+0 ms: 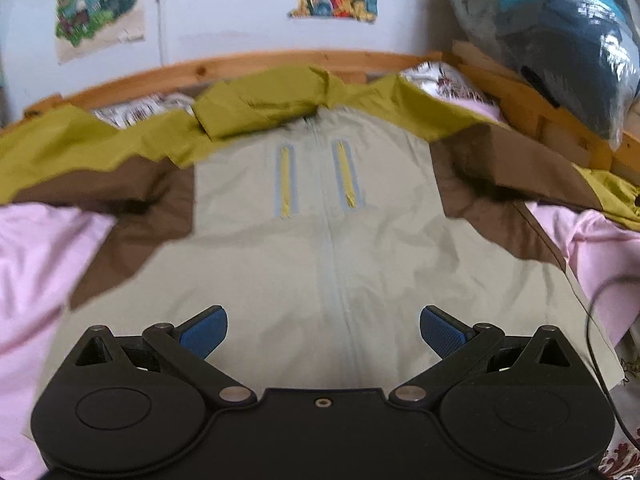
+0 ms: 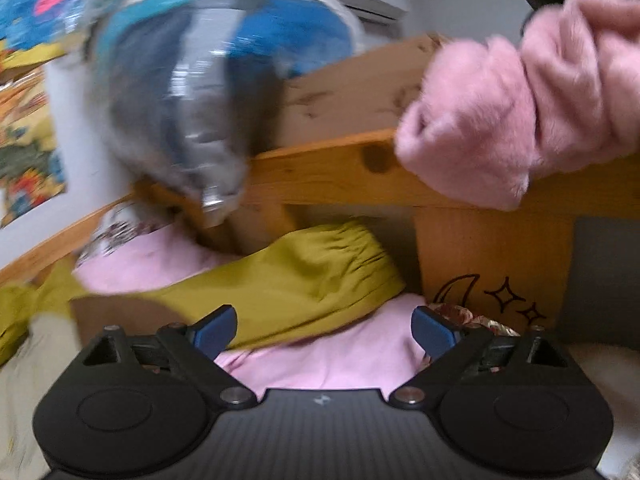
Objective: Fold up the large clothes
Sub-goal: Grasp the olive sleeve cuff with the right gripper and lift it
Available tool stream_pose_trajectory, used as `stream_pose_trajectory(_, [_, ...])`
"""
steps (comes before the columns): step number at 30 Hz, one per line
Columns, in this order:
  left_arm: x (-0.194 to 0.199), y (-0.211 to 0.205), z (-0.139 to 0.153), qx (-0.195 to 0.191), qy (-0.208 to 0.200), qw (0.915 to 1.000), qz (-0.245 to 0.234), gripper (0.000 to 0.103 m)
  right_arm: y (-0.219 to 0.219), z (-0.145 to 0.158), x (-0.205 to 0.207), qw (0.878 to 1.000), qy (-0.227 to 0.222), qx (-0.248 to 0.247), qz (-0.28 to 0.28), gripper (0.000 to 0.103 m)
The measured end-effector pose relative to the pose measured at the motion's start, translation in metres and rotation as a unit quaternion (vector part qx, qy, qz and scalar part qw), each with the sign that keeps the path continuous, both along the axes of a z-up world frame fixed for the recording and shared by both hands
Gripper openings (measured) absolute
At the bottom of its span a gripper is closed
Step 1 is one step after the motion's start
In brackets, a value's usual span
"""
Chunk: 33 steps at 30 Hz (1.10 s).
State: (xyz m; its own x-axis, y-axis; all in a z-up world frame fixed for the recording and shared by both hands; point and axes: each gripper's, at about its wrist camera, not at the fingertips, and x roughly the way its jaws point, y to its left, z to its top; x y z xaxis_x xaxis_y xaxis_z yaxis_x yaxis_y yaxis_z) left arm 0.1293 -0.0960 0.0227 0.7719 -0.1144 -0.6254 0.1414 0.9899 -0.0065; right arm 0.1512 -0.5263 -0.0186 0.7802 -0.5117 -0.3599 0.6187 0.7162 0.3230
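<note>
Each gripper, the left gripper (image 1: 323, 330) and the right gripper (image 2: 324, 330), has a black body with two big round bumps, shiny silver screws and two blue fingertips. A thin black cable (image 1: 596, 344) runs down the right side.

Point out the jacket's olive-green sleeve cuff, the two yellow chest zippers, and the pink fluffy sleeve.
Olive-green gathered sleeve cuff (image 2: 352, 252), right wrist view, on its elastic gathers.
Yellow chest zippers on the beige jacket (image 1: 285, 180), left wrist view, on the left zipper's middle.
Pink fluffy sleeve (image 2: 500, 120), right wrist view, mid-sleeve.
</note>
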Motion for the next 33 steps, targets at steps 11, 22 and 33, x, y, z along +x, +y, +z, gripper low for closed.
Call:
stream_pose_trajectory(11, [0.007,-0.001,-0.019,0.008,0.031,0.9995,-0.004,0.102,-0.031,-0.029,0.042,0.998,0.008,0.030,-0.052,0.065])
stream_pose_trajectory(22, [0.009,0.011,-0.006,-0.013,0.012,0.9996,0.020,0.102,0.038,-0.010,0.018,0.995,-0.037,-0.088,0.022,0.006])
stream_pose_trajectory(33, [0.008,0.063,0.010,-0.039,-0.045,0.9925,0.107,0.102,0.196,0.044,-0.010,0.898,-0.154,-0.323,0.255,0.004])
